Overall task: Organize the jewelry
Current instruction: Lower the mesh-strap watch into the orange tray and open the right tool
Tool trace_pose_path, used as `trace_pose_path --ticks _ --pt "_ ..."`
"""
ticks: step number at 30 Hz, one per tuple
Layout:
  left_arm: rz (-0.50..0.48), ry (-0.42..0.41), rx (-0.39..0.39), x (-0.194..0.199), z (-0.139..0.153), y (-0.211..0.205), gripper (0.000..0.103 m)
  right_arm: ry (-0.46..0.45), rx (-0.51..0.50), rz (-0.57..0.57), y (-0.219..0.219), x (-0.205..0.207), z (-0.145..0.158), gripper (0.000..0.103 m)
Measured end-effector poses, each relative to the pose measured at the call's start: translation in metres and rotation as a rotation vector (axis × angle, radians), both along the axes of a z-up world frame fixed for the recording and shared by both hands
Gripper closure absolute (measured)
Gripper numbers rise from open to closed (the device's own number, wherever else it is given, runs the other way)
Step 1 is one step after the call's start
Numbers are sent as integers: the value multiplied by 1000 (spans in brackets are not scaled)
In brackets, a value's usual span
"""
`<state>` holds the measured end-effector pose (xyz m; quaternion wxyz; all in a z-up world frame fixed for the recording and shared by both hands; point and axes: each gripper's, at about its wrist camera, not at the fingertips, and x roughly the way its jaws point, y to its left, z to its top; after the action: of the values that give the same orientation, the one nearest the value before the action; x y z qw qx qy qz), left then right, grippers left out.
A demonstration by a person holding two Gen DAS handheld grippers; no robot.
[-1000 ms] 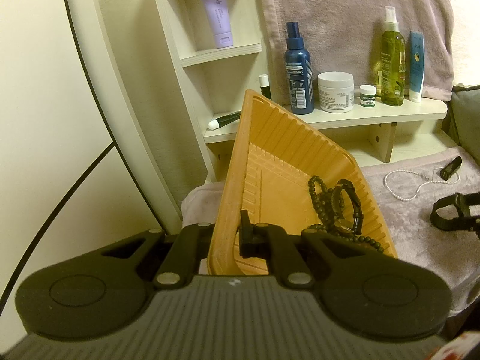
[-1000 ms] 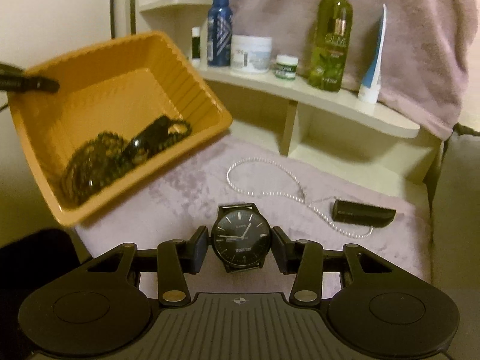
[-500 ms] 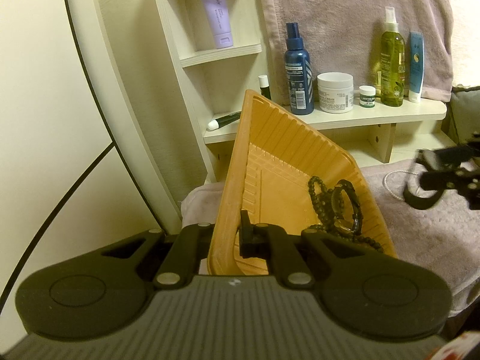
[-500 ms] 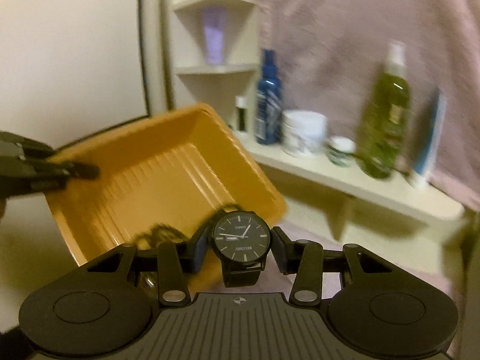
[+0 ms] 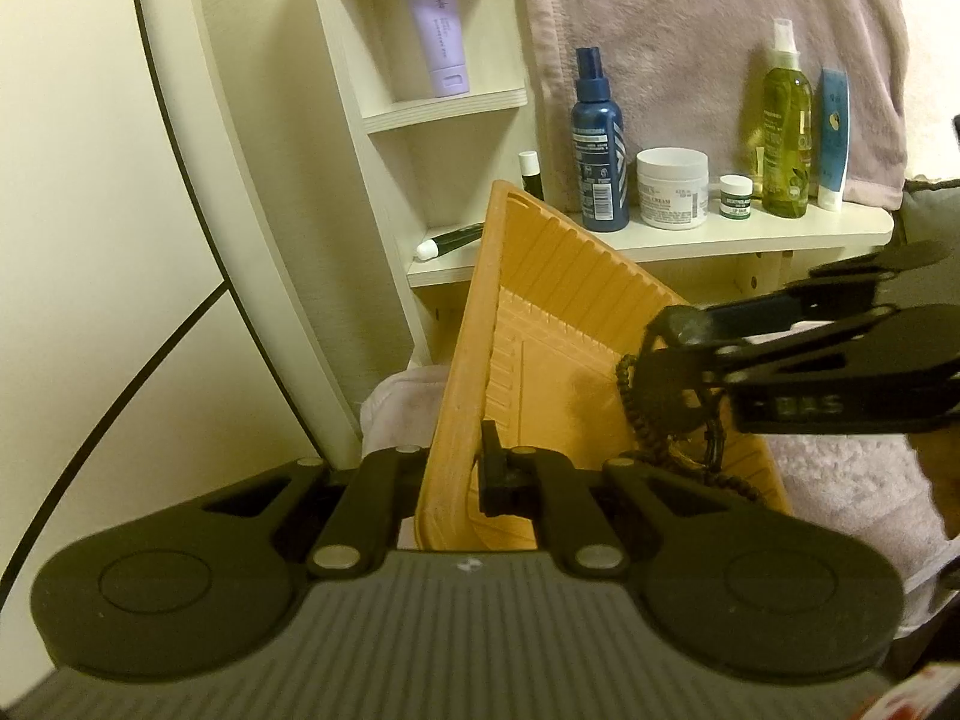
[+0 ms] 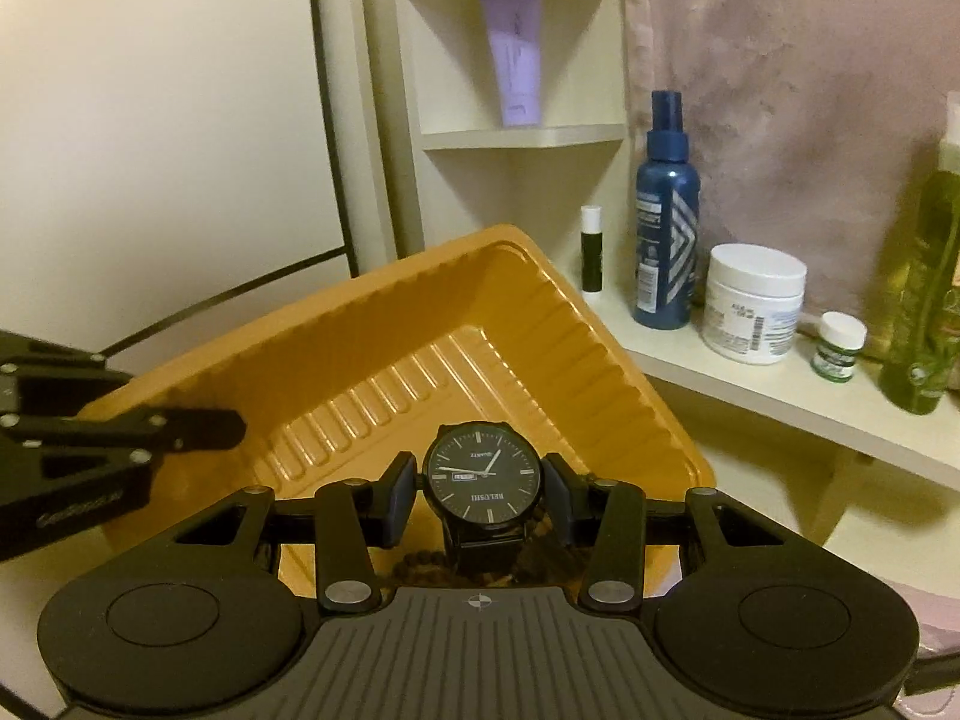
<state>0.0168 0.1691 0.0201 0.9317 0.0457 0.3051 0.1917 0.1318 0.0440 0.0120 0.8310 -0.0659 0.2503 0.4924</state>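
My left gripper (image 5: pixel 465 468) is shut on the near rim of the orange ribbed tray (image 5: pixel 570 324), holding it tilted up on its edge. Black bead bracelets (image 5: pixel 624 378) lie in the tray's low corner. My right gripper (image 6: pixel 482 495) is shut on a black watch (image 6: pixel 482 471) with a dark dial, gripping the case by its sides. The watch hangs over the tray's (image 6: pixel 420 330) open inside, above the beads (image 6: pixel 420 561). In the left wrist view the right gripper (image 5: pixel 678 330) reaches in from the right, the watch (image 5: pixel 666 387) dark beneath it. The left gripper (image 6: pixel 231 426) shows at the tray's left rim.
A pale shelf (image 5: pixel 750 240) behind the tray carries a blue spray bottle (image 5: pixel 600 156), a white cream jar (image 5: pixel 672 186), a small green-labelled jar (image 5: pixel 737 197), a green bottle (image 5: pixel 786 144) and a blue tube (image 5: pixel 834 138). A lilac tube (image 5: pixel 435 30) stands higher up. Pink towel (image 5: pixel 840 480) covers the surface.
My right gripper has carried the watch up off the towel and leftwards until it hangs over the tray. The left gripper and the tilted tray have stayed put.
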Motion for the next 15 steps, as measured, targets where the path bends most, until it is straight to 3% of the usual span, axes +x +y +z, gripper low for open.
trace_pose_path --ticks 11,14,15 --pt "2 -1 -3 -1 1 0 97 47 -29 11 4 4 -23 56" --pt "3 -2 -4 -1 1 1 97 17 -37 10 2 -1 -22 32" --pt "4 -1 -6 -1 1 1 97 5 -32 6 0 -3 -21 30"
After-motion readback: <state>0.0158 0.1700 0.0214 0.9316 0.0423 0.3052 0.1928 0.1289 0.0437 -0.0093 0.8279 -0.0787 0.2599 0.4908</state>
